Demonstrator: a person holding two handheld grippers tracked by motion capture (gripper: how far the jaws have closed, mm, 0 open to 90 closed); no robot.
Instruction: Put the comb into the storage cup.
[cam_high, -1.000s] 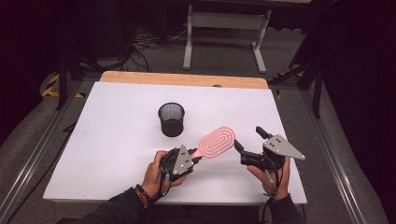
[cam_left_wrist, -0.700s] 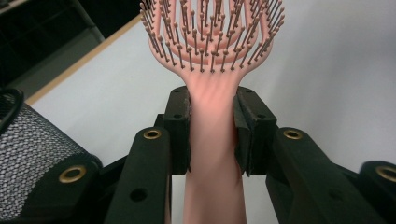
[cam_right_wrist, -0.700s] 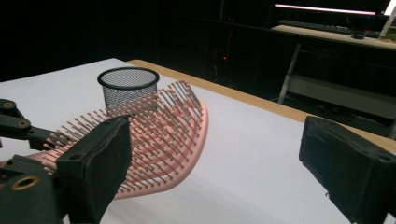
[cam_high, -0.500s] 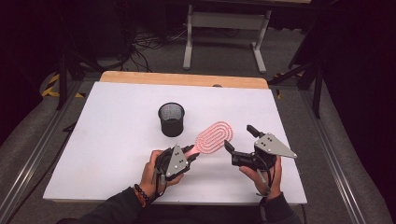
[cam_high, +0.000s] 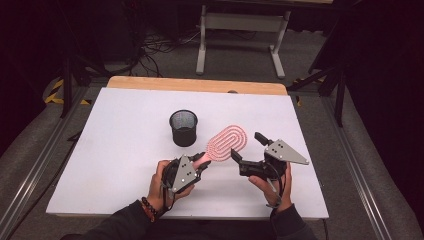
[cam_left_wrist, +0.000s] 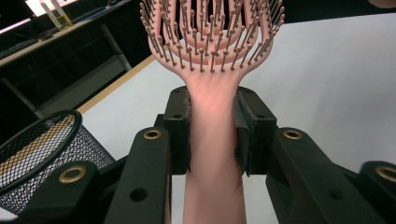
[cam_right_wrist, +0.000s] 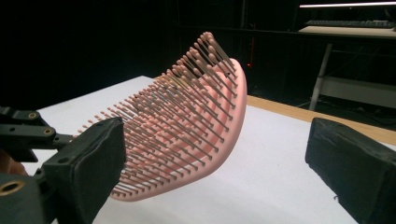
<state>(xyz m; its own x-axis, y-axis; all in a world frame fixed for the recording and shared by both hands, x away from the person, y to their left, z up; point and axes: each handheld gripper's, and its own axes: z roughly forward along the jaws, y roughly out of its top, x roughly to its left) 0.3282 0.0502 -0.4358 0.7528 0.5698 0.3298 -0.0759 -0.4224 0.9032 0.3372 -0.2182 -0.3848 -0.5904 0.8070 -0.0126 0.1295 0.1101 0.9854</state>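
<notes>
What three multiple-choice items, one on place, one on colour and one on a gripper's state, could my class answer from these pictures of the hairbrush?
1. Where does the mesh cup stand?
A. on the white table, upright
B. on the floor
C. tipped over at the table's edge

2. What colour is the hairbrush?
A. blue
B. pink
C. green

3. How does the left gripper stand?
A. open, apart from the brush
B. shut on the cup
C. shut on the brush's handle

Key: 1 A, the high view shows the cup upright on the table. 2 B, brush and bristles are pink. 3 C, the left gripper view shows both pads pressing the handle.
</notes>
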